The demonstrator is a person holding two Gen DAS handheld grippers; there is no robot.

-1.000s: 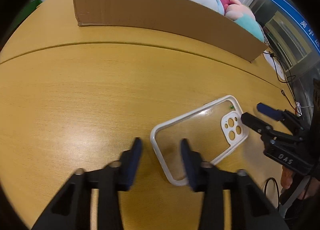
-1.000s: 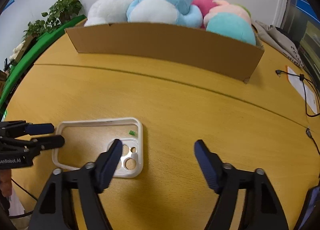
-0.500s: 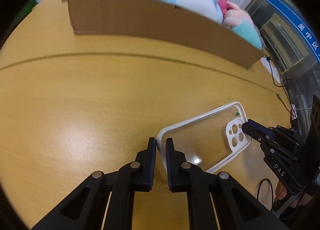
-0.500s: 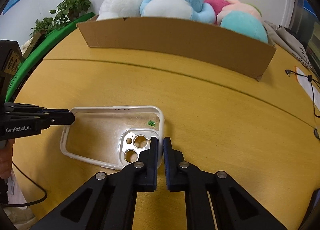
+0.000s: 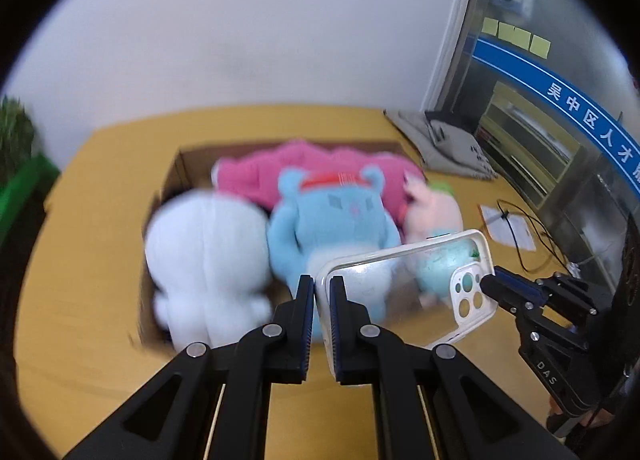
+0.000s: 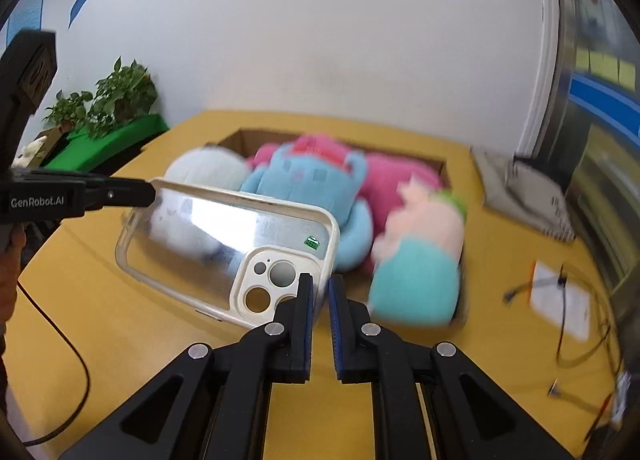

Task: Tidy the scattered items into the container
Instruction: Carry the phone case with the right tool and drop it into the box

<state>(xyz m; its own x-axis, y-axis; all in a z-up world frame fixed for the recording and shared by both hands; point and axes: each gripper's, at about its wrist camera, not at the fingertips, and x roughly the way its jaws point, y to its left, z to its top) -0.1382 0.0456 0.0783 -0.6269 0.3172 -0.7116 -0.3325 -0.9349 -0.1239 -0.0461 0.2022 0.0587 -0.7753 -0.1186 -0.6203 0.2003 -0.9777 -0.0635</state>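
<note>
A clear phone case with a white rim [image 5: 404, 280] [image 6: 224, 236] hangs in the air between both grippers, above the near side of the cardboard box [image 5: 188, 164] [image 6: 240, 140]. My left gripper [image 5: 321, 292] is shut on the case's plain end rim. My right gripper [image 6: 319, 292] is shut on the rim at the camera-cutout end. The box holds a white plush [image 5: 204, 260], a blue plush [image 5: 332, 216] [image 6: 308, 184], a pink plush [image 5: 256, 176] and a pink-and-teal plush [image 6: 420, 256].
The box stands on a yellow wooden table [image 5: 80, 300] [image 6: 500, 340]. A grey folded cloth [image 6: 520, 196], paper and black cables [image 6: 560, 288] lie at the right. Green plants [image 6: 108, 100] stand at the far left by the wall.
Both grippers, shut on the case's ends, have lifted it off the table and carried it forward over the box. The views now look down onto the plush toys.
</note>
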